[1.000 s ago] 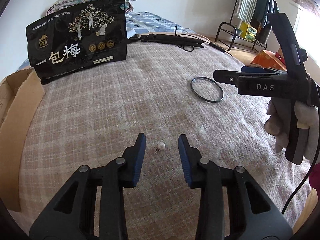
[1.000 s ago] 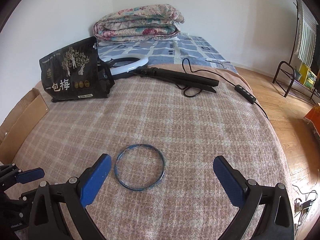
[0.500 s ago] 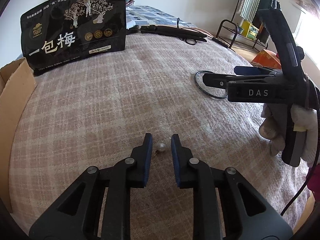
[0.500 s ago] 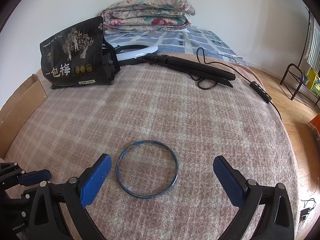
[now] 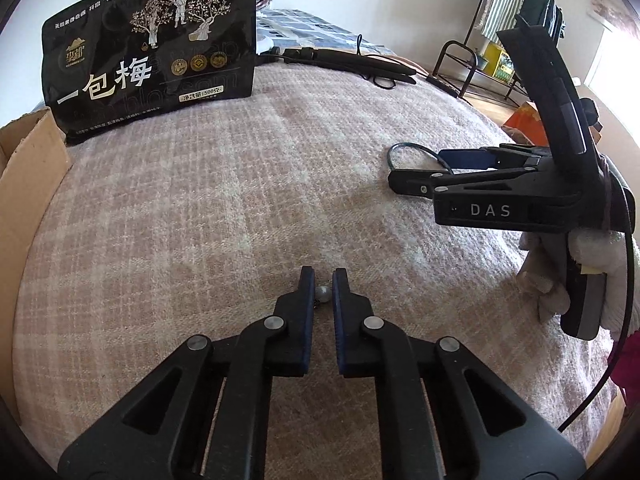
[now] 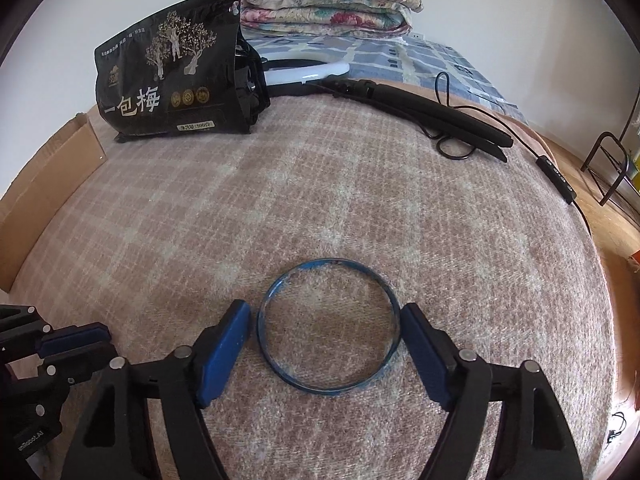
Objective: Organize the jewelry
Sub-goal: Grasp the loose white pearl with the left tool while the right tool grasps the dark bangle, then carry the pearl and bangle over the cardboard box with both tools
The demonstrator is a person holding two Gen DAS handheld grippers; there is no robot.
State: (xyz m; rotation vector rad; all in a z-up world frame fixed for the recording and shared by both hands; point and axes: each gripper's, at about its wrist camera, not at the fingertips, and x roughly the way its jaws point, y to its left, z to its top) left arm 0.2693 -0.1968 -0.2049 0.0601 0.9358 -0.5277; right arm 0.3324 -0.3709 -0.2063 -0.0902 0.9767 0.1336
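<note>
Everything sits on a pink-and-cream plaid woolly blanket (image 6: 360, 200) spread over a bed, with a black printed snack pouch (image 5: 152, 52) standing at the far edge and wood floor off to the side. The left gripper (image 5: 323, 280) is nearly closed around a small white pearl earring (image 5: 322, 293), pads right beside it, can't tell if they're touching. The right gripper (image 6: 326, 328) is open wide, straddling a thin blue bangle (image 6: 328, 324) lying flat.

Left gripper (image 5: 323, 280) jaws narrowed around pearl earring (image 5: 322, 294); right gripper (image 6: 326, 322) narrowed around bangle (image 6: 328, 324).
</note>
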